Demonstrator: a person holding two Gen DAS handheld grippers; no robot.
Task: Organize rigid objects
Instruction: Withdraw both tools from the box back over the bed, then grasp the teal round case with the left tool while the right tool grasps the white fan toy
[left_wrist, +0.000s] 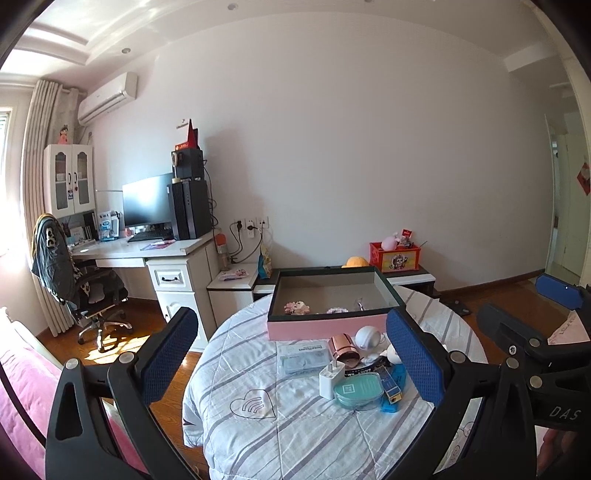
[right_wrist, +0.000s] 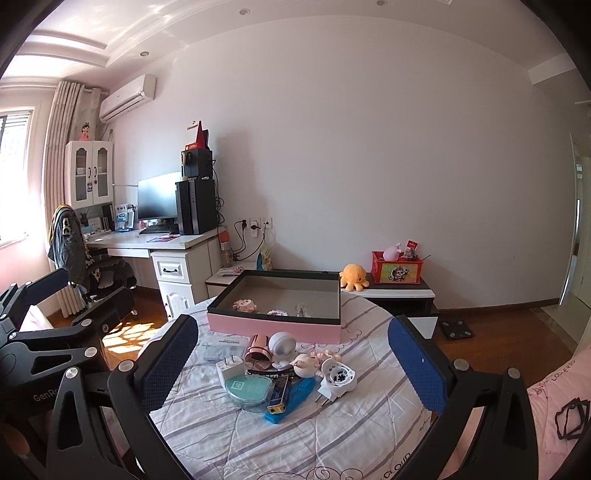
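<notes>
A pink box (left_wrist: 314, 329) (right_wrist: 273, 326) with a dark rim stands at the far side of the round cloth-covered table (left_wrist: 280, 435) (right_wrist: 280, 446), holding a few small items. In front of it lies a cluster: a white charger (left_wrist: 330, 376) (right_wrist: 229, 370), a rose-gold cup (left_wrist: 342, 348) (right_wrist: 258, 353) on its side, a teal round case (left_wrist: 357, 394) (right_wrist: 248, 387), a white ball-shaped object (left_wrist: 365, 336) (right_wrist: 280, 343), a blue flat piece (right_wrist: 291, 400) and a white plug-in device (right_wrist: 338, 376). My left gripper (left_wrist: 295, 365) and right gripper (right_wrist: 295, 369) hover open above the near side, holding nothing.
A desk (left_wrist: 147, 251) with monitor, computer tower and office chair (left_wrist: 85, 291) stands at the left wall. A low black-and-white bench (right_wrist: 399, 293) behind the table carries an orange plush (right_wrist: 354, 277) and a red box (right_wrist: 396, 271). Pink bedding (right_wrist: 557, 398) lies at the right.
</notes>
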